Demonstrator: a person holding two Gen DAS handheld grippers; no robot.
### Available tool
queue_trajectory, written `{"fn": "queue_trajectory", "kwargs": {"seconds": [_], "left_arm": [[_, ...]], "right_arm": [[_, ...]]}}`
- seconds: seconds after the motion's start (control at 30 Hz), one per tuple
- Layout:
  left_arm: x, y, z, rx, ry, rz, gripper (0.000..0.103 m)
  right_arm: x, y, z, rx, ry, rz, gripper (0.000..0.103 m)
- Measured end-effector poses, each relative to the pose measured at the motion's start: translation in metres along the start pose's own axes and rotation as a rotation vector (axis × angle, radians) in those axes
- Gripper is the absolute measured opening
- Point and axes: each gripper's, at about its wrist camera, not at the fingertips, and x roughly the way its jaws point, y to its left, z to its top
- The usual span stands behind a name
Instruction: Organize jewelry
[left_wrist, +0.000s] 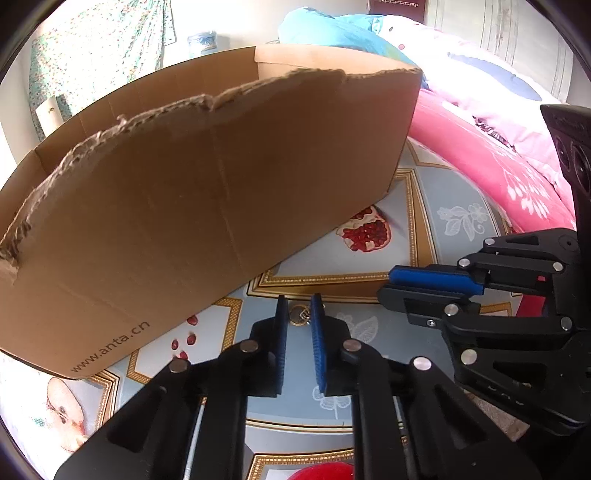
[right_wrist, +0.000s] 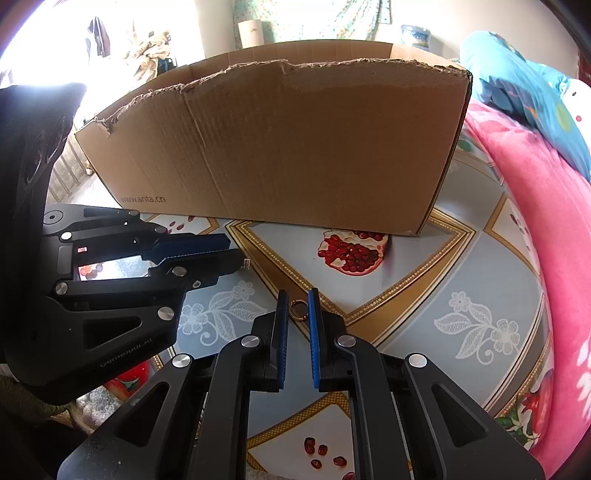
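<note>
Matt torn cardboard box (right_wrist: 295, 147), glossy tablecloth (right_wrist: 461, 266)

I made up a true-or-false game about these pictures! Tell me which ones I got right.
1. The cardboard box is open on top. True.
2. The right tongs pinch a gold ring. True.
3. The tablecloth has bananas printed on it. False: it shows a cut pomegranate, loose seeds and white flowers.
4. The blanket beside the table is green. False: it is pink.
5. The left tongs are empty. False: a small gold piece sits between their blue pads.
</note>
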Motion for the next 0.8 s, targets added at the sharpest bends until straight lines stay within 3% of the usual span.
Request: {"fn": "queue_trajectory", "kwargs": {"seconds": [0.53, 0.8], "left_arm": [[-0.034, 0.009, -0.008, -0.026, -0.061, -0.037, 0.012], [-0.099, 0.029, 0.013, -0.061, -0.207, -0.141, 0.012]], "right_arm": [[-0.007, -0.003, -0.007, -0.001, -0.025, 0.000, 0.009], [-0.059, 0.010, 0.013, -0.057, -0.145, 0.035, 0.009]]}}
